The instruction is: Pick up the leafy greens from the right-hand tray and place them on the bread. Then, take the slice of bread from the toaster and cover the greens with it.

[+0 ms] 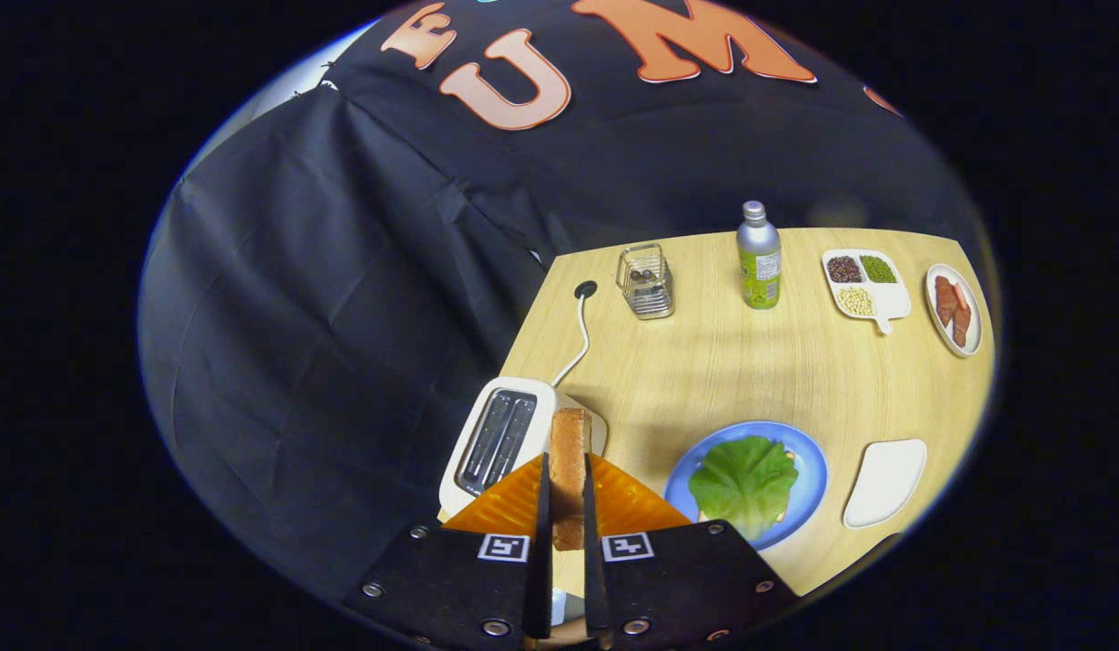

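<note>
Bread slice [570,470] between tongs [567,506], above table [749,371]

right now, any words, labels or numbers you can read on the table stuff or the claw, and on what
bottle label: print is there, too small and blurred to read
claw, shut on the bread slice: two square coded markers, patterns, no words
toaster: no text to be seen

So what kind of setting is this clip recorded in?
Likely a staged kitchen tabletop in a recording booth: a wooden table against black cloth, with a toaster, a blue plate of leafy greens, and the gripper shut on a bread slice.
</note>
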`<state>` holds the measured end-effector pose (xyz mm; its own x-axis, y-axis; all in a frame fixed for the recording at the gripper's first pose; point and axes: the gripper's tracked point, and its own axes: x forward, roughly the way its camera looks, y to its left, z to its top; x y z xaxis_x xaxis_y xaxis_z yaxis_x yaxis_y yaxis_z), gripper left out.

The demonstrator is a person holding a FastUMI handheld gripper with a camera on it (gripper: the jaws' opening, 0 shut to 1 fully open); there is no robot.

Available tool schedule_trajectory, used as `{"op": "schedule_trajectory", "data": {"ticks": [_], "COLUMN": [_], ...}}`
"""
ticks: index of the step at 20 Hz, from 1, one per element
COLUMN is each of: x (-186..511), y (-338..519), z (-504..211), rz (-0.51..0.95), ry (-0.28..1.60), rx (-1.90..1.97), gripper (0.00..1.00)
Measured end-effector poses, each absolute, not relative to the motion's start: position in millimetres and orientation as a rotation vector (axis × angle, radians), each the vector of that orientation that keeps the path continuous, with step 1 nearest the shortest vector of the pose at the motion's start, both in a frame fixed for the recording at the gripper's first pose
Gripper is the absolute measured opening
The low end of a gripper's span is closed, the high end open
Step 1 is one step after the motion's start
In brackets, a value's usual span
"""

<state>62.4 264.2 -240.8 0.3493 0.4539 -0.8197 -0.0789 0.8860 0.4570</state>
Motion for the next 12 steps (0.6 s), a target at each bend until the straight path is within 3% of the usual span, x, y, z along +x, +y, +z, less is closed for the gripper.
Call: {"op": "schedule_trajectory", "data": {"ticks": [12], "x": [39], "y": [201], "z": [-303], "rz": [0.374], "ry": [1.174], "rx": [0.465], "gripper": [0.15]}}
